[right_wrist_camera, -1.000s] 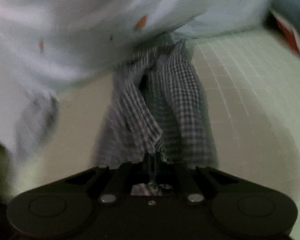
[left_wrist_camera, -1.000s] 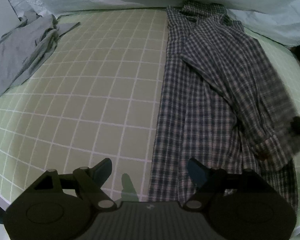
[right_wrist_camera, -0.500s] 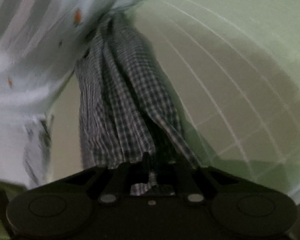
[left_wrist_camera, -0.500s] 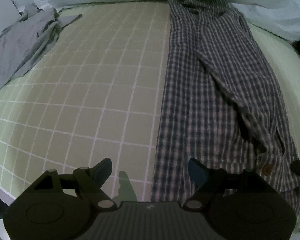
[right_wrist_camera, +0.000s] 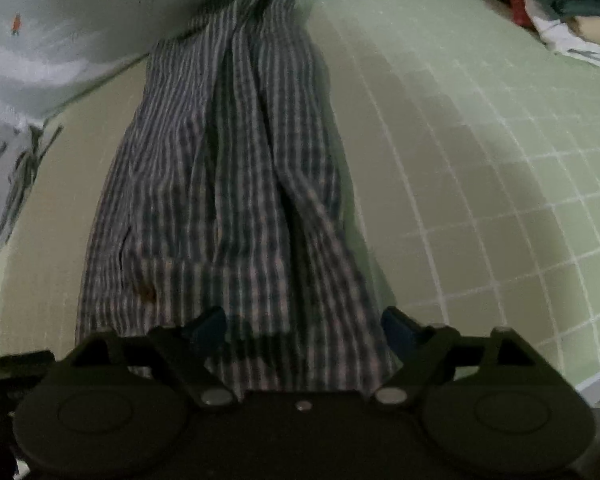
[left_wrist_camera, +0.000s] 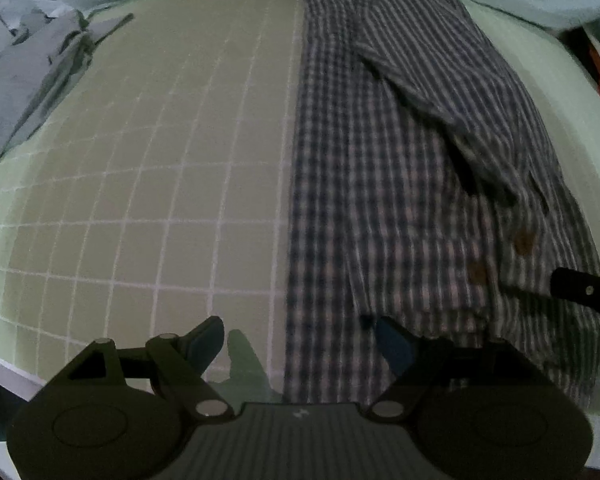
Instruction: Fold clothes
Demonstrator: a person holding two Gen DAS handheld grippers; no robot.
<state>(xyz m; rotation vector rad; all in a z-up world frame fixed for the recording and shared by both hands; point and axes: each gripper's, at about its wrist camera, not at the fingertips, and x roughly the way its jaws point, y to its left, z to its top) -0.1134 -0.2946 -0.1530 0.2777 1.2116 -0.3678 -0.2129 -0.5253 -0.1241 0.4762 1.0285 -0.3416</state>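
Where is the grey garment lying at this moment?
In the left wrist view, the crumpled grey garment lies at the far left of the green checked bedsheet, apart from the checked shirt.

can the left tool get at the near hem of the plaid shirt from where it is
Probably yes. The left tool is open and empty, and the plaid shirt lies flat on the green grid sheet with its near hem just ahead of the right finger. Nothing lies between them.

Green grid-patterned sheet (left_wrist_camera: pixel 160 184) underneath; pale printed quilt (right_wrist_camera: pixel 80 20) bunched at far edge; red-white items (right_wrist_camera: pixel 548 20) far right.
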